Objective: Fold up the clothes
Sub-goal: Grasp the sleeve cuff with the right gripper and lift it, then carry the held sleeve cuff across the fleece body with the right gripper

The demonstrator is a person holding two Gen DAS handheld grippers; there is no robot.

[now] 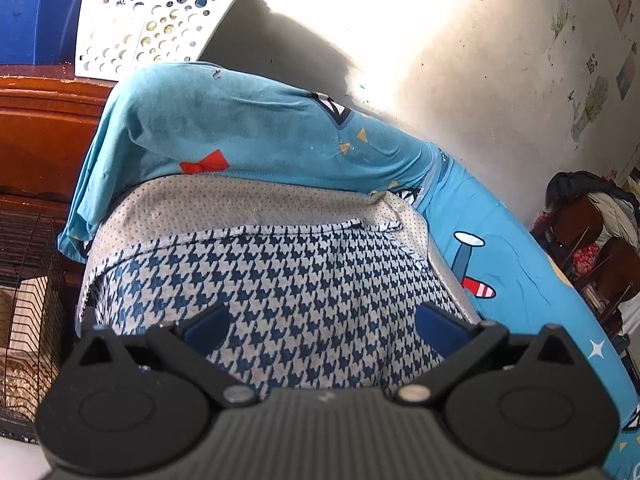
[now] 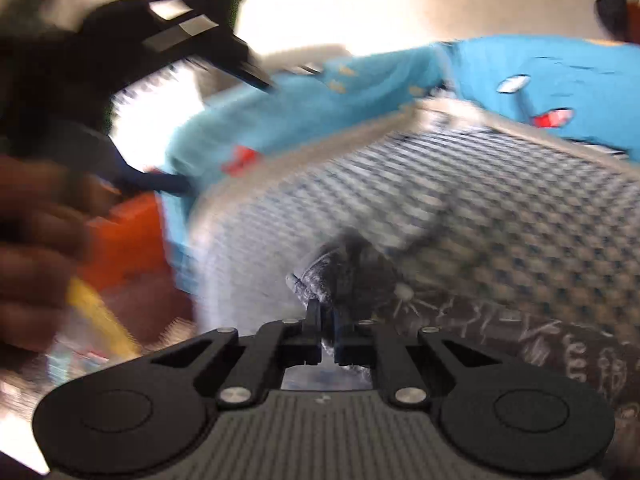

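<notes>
A blue-and-white houndstooth garment (image 1: 288,280) lies spread on the bed, its dotted inner side folded back along the far edge. Behind it lies a teal shirt (image 1: 240,128) with a red bow print. My left gripper (image 1: 322,324) stands open over the houndstooth cloth, blue pads wide apart. In the blurred right wrist view my right gripper (image 2: 328,336) is shut on a bunched edge of the houndstooth garment (image 2: 500,208). The left gripper (image 2: 216,128) and the hand (image 2: 32,240) holding it show at the upper left, over the teal shirt (image 2: 288,120).
A blue cartoon bedsheet (image 1: 520,240) covers the bed. A white perforated basket (image 1: 152,20) leans at the back, wooden furniture (image 1: 44,128) and a wire cage (image 1: 28,280) stand left. Chairs piled with clothes (image 1: 592,232) sit right. Dark patterned fabric (image 2: 540,352) lies near my right gripper.
</notes>
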